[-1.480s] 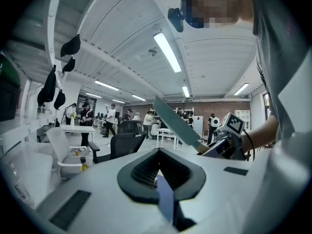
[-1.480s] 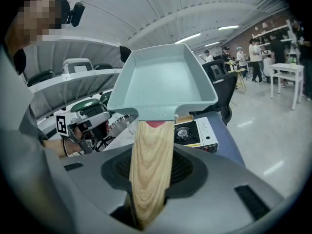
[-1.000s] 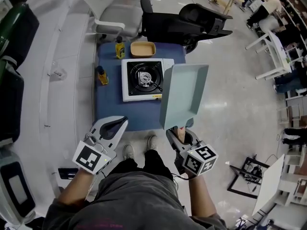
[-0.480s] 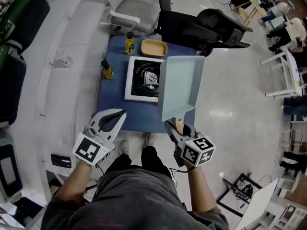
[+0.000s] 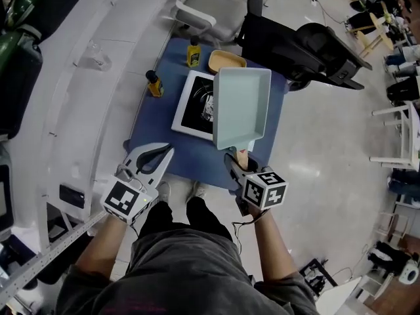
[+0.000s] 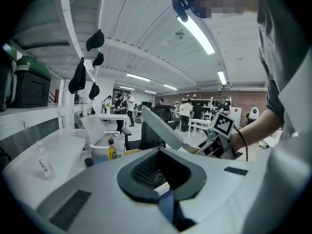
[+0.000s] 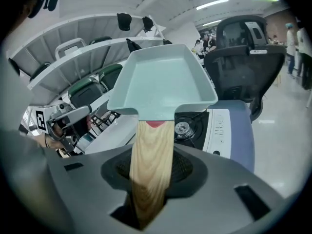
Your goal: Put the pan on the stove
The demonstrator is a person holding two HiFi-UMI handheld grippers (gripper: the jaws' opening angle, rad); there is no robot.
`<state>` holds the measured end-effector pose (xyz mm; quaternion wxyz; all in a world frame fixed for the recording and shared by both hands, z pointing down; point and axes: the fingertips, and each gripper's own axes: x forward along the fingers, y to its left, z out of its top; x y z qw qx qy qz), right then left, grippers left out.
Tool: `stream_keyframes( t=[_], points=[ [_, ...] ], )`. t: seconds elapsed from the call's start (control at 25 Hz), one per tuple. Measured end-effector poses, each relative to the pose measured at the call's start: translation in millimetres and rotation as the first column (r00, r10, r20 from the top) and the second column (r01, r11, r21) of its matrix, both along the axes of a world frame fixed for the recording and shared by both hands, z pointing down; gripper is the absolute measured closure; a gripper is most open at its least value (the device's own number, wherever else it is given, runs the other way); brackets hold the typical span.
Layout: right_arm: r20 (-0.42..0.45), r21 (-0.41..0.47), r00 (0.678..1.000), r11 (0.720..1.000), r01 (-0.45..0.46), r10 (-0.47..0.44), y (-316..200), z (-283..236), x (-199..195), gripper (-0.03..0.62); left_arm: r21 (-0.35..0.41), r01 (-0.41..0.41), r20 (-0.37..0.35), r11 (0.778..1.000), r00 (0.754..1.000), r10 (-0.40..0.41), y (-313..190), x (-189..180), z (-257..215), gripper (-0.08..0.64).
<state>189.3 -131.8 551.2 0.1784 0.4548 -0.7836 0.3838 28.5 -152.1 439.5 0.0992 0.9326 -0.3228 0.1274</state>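
I am clenching my right tongs (image 5: 239, 165) on the wooden handle (image 7: 151, 160) of the pale green pan (image 5: 241, 107), and the pan is hanging in the air with its open side up, not resting on anything. In the head view it is covering the right part of the white stove (image 5: 191, 110). In the right gripper view the burner (image 7: 182, 127) is showing just below the pan's near edge, so the pan is riding above the stove and clear of it (a small red tab is peeking out where the handle is meeting the pan body).

My left tongs (image 5: 164, 155) are hovering to the near left of the stove, over the near edge of the blue desk (image 5: 197, 156). Their tips are pressing together with nothing between them.

Behind the stove, a yellow bottle (image 5: 193, 52) and a shallow tan dish (image 5: 226, 60) are sitting on the desk. Just to the left of the stove, a small dark bottle (image 5: 153, 84) is standing upright. Beyond the stove and off the desk, a black chair (image 5: 302, 51) and a grey chair (image 5: 210, 8) are standing on the floor.
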Motion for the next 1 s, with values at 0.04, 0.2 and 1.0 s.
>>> stream_keyframes(
  t=[0.04, 0.2, 1.0],
  points=[
    [-0.006, -0.016, 1.0, 1.0, 0.008, -0.008, -3, 6, 0, 0.462, -0.004, 0.013, 0.001, 1.0, 1.0, -0.013, 1, 0, 2, 0.558],
    [-0.016, -0.072, 1.0, 0.997, 0.026, -0.027, -13, 31, -2, 0.462, -0.021, 0.061, 0.009, 0.998, 0.998, -0.061, 3, -5, 9, 0.558],
    [-0.179, -0.237, 0.983, 0.971, 0.002, -0.046, -50, 107, -22, 0.462, -0.083, 0.098, -0.007, 0.992, 0.995, -0.099, 0, -38, 37, 0.558]
  ],
)
